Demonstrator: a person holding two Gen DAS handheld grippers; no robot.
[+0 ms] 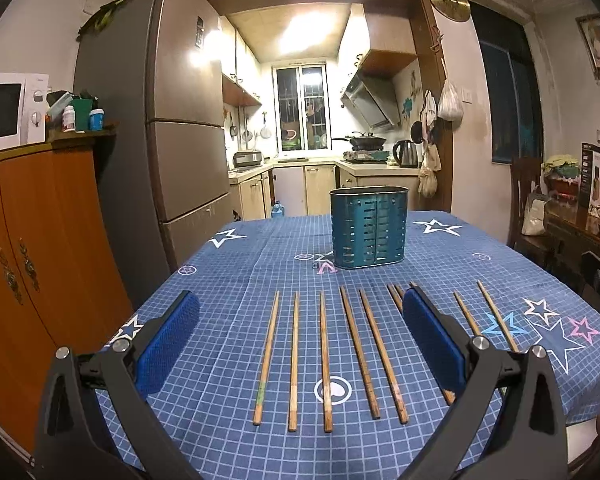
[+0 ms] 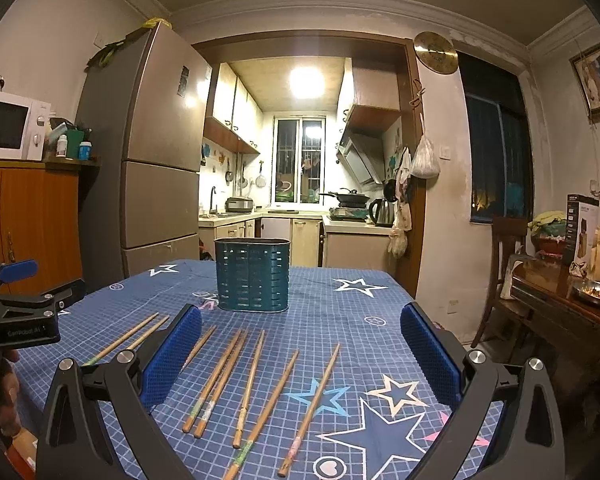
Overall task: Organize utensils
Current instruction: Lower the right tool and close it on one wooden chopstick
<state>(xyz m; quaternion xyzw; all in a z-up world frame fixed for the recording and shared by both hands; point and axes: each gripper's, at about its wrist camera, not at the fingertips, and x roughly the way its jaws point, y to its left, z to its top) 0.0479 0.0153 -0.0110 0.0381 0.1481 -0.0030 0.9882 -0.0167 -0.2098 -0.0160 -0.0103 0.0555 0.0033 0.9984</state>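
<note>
Wooden chopsticks (image 1: 295,364), brown and slim, lie loose in a rough row on the blue grid-and-star tablecloth (image 1: 228,280); left wrist view. Teal perforated metal utensil holder (image 1: 369,228) stands upright beyond them, apart from every stick. Left gripper (image 1: 300,344), blue-padded, black-framed: jaws spread wide, nothing between them, poised over the row. Several sticks run behind its right pad; how many is not clear.

Right wrist view: right gripper (image 2: 300,354), same build, likewise wide open and empty, above the same scattered sticks (image 2: 252,388), two of which lie touching. Holder (image 2: 252,276) sits ahead, slightly left of centre.

Risks, judged:
- Thin round sticks on soft cloth may roll or pivot as the pads close, slipping out.
- Touching pair may be pinched together.
- Long stick held near one end may tilt, strike the holder's rim and tip it.
- Cloth may bunch under a low pad.
</note>
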